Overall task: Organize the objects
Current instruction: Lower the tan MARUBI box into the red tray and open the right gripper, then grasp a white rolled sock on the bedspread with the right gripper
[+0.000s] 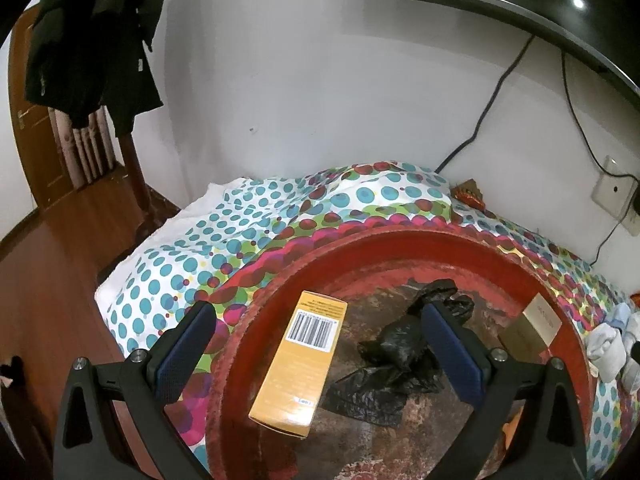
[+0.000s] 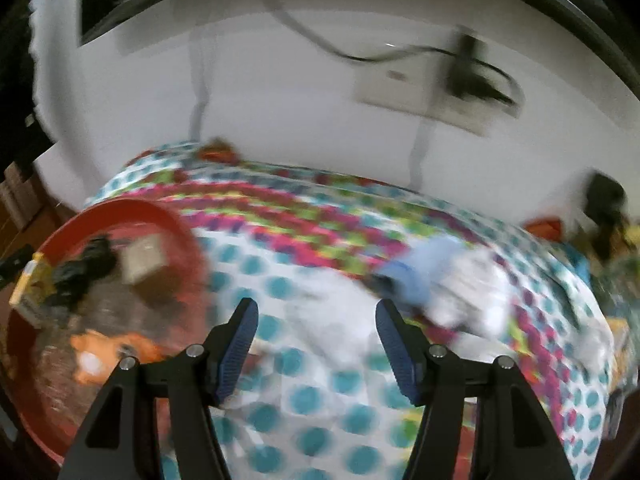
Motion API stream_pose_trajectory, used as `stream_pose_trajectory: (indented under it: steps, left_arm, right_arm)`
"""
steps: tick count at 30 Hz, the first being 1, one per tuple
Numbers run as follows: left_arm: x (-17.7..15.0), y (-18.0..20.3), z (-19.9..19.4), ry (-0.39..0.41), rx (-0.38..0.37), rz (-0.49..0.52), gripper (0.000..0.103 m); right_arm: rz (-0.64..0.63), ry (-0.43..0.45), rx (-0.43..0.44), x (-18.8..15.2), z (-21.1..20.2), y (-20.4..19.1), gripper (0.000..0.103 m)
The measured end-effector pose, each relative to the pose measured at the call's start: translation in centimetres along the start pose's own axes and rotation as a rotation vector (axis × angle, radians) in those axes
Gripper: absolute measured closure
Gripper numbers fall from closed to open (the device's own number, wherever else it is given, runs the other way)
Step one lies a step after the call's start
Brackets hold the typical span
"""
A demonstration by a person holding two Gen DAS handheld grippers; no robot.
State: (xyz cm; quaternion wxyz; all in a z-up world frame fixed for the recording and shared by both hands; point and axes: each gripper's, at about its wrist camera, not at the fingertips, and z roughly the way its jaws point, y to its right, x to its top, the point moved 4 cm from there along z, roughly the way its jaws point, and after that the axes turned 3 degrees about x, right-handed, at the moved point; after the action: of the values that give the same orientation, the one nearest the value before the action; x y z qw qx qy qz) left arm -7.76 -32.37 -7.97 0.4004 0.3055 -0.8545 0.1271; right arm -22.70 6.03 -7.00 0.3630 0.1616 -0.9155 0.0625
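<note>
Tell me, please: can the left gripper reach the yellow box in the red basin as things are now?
Probably yes. The left gripper is open above the red basin, and the yellow box lies uncovered between its fingers. The black bag sits beside the box, not on it.

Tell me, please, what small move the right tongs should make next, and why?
Probably ease the right tongs forward and to the right toward the pale blue and white socks lying on the dotted bedspread. The tongs are open and empty, while the red basin already holds the yellow box, so the socks look like the nearest loose item. The right view is blurred, so this is tentative.
</note>
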Motion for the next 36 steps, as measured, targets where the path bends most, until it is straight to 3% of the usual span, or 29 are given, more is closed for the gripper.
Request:
stream_pose_trajectory:
  steps: [6, 17, 22, 25, 26, 27, 28, 36]
  left_arm:
    - [0.0, 0.8, 0.2, -0.007, 0.015, 0.041, 0.001]
    - [-0.2, 3.6, 0.0, 0.005, 0.042, 0.193, 0.000]
    - [-0.7, 5.6, -0.8, 0.000, 0.014, 0.233, 0.000]
    - [-0.7, 7.0, -1.6, 0.011, 0.002, 0.256, 0.000]
    - [-0.6, 7.5, -1.9, 0.018, -0.002, 0.266, 0.000]
    - [-0.5, 7.9, -2.2, 0.024, -0.003, 0.274, 0.000]
    - [-0.5, 8.5, -2.6, 0.027, -0.007, 0.282, 0.000]
    - [-0.4, 12.5, -5.6, 0.029, -0.086, 0.303, 0.000]
  right_arm:
    - [0.065, -0.058, -0.083, -2.5, 0.8, 6.9, 0.040]
    - [0.076, -0.036, -0.131, -3.2, 2.6, 10.1, 0.032]
    - [0.108, -0.049, -0.122, -3.7, 3.4, 11.7, 0.031]
    - [0.113, -0.045, -0.116, -4.2, 3.5, 12.4, 0.034]
    - [0.124, -0.052, -0.113, -4.3, 3.5, 12.7, 0.039]
    - [0.143, -0.048, -0.112, -4.3, 3.4, 13.1, 0.052]
    - [0.147, -0.046, -0.108, -4.2, 3.4, 13.3, 0.055]
    - [0.121, -0.018, -0.099, -5.0, 2.2, 13.5, 0.057]
